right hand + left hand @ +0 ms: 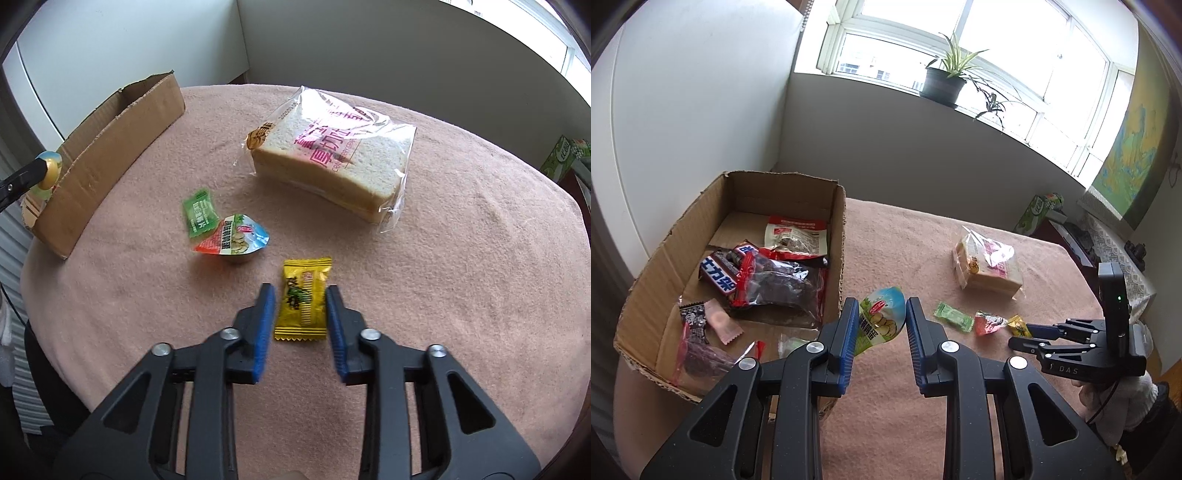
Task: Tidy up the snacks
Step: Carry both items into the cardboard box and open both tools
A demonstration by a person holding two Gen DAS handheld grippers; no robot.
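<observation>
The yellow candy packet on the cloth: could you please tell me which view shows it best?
The right wrist view: the yellow candy packet lies close and whole between the open fingers. The left wrist view shows it small and distant.

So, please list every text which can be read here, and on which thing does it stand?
"士力架": chocolate bar in the cardboard box.
"DAS": right gripper.
"CRANBERRY", probably: bread bag; its pink characters are unclear.
Too small or blurred: green candy, yellow candy, red-lidded cup, green-lidded cup, other packets in the box.
</observation>
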